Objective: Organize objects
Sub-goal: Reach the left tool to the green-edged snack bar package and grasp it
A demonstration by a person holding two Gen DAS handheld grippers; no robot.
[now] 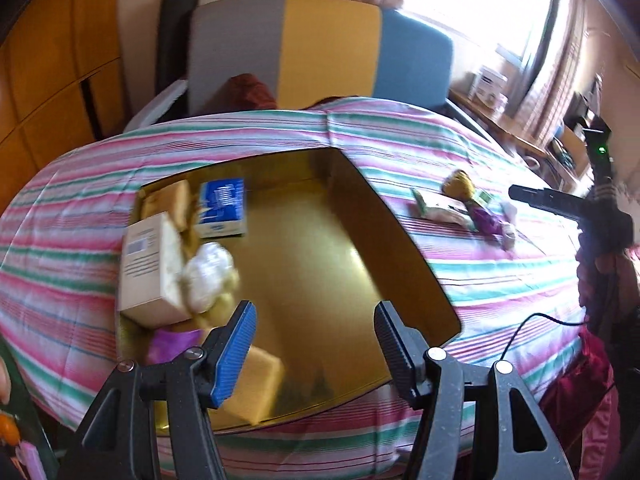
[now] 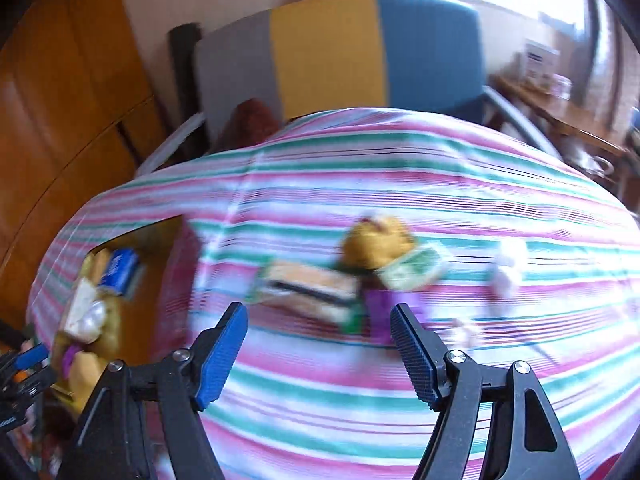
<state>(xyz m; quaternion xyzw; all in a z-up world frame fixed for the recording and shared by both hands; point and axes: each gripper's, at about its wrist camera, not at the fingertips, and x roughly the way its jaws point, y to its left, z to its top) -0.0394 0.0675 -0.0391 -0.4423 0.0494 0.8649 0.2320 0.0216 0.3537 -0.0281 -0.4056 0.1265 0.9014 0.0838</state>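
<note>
A gold tray [image 1: 320,264] lies on the striped bed. It holds a blue box [image 1: 222,208], a beige carton [image 1: 150,268], a white wrapped bundle [image 1: 208,272], a purple item [image 1: 172,344] and a yellow block [image 1: 256,384]. My left gripper [image 1: 314,344] is open and empty above the tray's near part. My right gripper [image 2: 318,344] is open and empty above the bedspread, just short of a flat packet [image 2: 308,288], a plush toy [image 2: 378,244] with a purple piece [image 2: 378,308], a green-white packet [image 2: 416,270] and small white items [image 2: 506,268].
The striped bedspread [image 1: 460,280] covers the bed. A grey, yellow and blue headboard [image 1: 328,48] stands behind. A wooden wardrobe [image 1: 48,92] is at left. A cluttered desk [image 1: 520,136] is at right. The right gripper's body [image 1: 580,208] and a cable show at right.
</note>
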